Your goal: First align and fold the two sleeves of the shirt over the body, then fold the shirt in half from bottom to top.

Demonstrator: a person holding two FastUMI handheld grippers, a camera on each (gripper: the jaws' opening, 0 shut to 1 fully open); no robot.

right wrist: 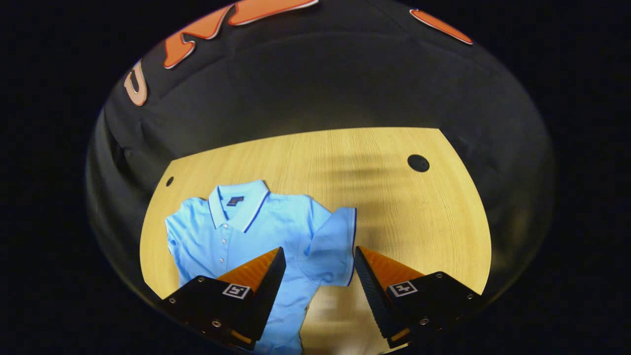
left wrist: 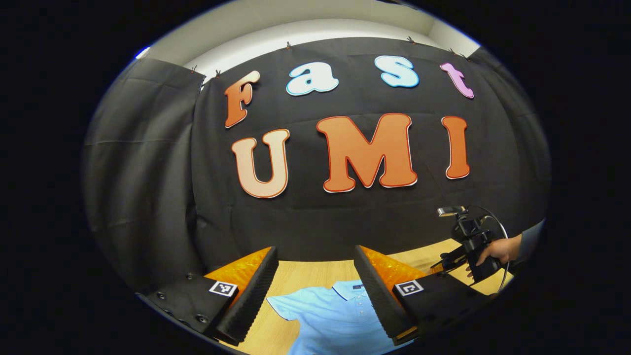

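A light blue polo shirt lies flat, collar away from me, on the wooden table. Its right sleeve sticks out toward the table's middle, and my right gripper hovers open above that sleeve with nothing between its fingers. In the left gripper view the shirt shows low between the fingers, and my left gripper stands open well above it. The other gripper, held by a hand, appears at the right of the left gripper view.
A round dark hole sits in the table toward its far right, and a smaller one at the far left corner. Bare wood stretches to the right of the shirt. Black cloth walls close the table on its far side.
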